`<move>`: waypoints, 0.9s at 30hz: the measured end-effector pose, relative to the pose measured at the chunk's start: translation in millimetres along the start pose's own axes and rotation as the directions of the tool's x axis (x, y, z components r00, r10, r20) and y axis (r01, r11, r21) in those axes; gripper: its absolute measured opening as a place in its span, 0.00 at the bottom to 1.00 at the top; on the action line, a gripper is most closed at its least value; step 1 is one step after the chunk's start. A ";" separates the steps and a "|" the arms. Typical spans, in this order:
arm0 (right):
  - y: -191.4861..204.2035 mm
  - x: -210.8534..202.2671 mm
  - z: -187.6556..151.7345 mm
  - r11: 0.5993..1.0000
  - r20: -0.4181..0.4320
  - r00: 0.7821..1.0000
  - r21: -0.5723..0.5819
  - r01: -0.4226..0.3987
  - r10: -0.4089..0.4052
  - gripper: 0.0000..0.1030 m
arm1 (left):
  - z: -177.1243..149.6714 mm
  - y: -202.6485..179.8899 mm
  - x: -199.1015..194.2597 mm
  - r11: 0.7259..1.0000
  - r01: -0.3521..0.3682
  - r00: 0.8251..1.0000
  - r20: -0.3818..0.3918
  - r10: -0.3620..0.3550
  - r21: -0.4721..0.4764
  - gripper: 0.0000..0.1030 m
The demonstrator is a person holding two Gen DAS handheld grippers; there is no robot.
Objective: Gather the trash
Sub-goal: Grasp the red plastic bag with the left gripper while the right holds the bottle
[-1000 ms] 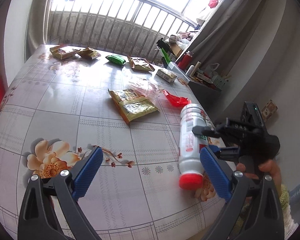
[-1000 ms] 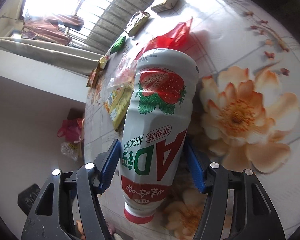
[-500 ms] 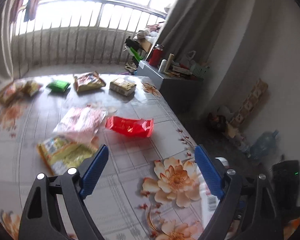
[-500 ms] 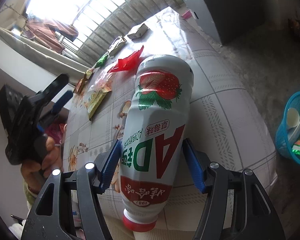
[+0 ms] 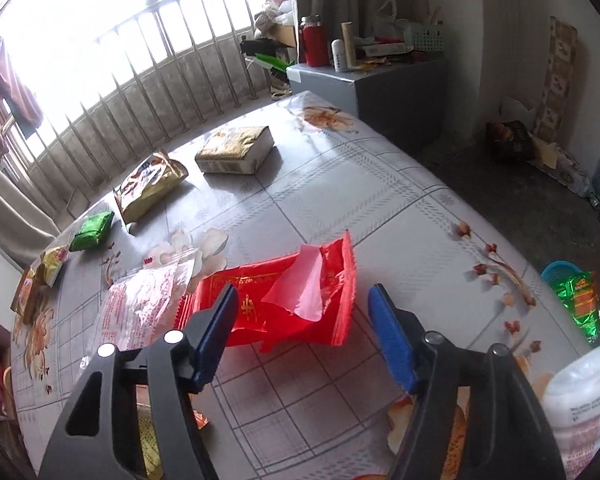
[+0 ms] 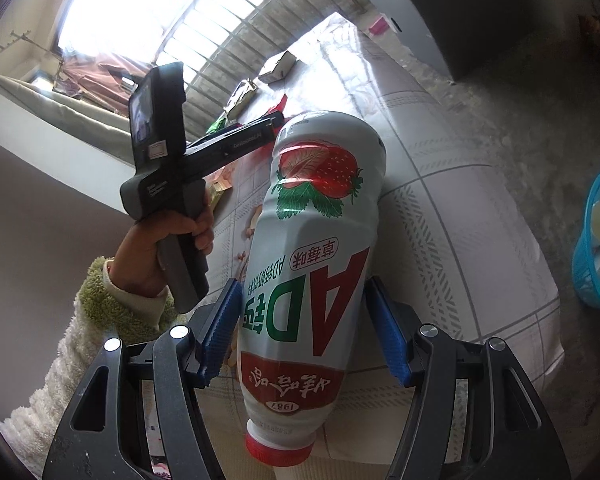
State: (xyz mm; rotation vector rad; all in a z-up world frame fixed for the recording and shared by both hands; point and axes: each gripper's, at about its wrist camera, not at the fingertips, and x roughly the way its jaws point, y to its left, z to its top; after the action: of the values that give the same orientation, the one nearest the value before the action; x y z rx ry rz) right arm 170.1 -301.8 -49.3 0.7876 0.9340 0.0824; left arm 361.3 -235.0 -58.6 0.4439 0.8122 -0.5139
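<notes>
Carrying the bottle (image 6: 312, 276) to the bin is the step in hand, as I read it: right gripper (image 6: 300, 336) has both blue pads pinched on the lower body of the white strawberry-drink bottle, red cap toward the camera, base pointing out over the table (image 6: 440, 208) edge. Blue basket (image 6: 598, 240) sits on the floor past that edge, already holding a cup and some wrappers, so next move likely calls for swinging the bottle out over the basket and spreading the fingers there; the grip sits low on the body, so keep it firm in transit. Left gripper (image 5: 300, 340) is spread wide and holding nothing, hanging just above the red wrapper (image 5: 288, 300), which lies flat on the tablecloth between and ahead of the fingers; probably the next pick, needs a descent and a close on thin crinkly film. Left view alone shows the remaining litter: clear printed bag (image 5: 144, 304) touching the red wrapper, green packet (image 5: 92, 230), gold pouch (image 5: 150, 184), boxy pack (image 5: 236, 148), plus only a sliver of the bottle at bottom right. Right view alone shows the bottle grip, the person's left hand (image 6: 168, 240) on its handle, and the basket's contents.
</notes>
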 end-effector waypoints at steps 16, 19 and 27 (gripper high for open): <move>-25.9 -16.5 -10.2 0.987 0.058 0.994 0.127 -0.096 0.089 0.57 | -3.8 -1.1 -7.5 0.999 0.015 1.000 -0.001 -0.015 -0.038 0.14; -31.7 -11.3 -6.4 0.981 0.057 0.992 0.150 -0.122 0.115 0.57 | -3.8 0.0 -15.3 0.999 0.016 1.000 0.013 -0.015 -0.039 0.12; -41.6 -18.2 -3.9 0.968 0.084 0.983 0.174 -0.179 0.166 0.56 | -6.5 5.5 -40.3 0.999 0.023 0.999 0.050 -0.020 -0.045 0.09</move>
State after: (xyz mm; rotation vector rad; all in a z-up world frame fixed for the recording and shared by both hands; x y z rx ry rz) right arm 145.2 -336.7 -64.7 1.0338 0.8133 0.1226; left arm 337.5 -216.6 -30.5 0.3797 0.7804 -0.5236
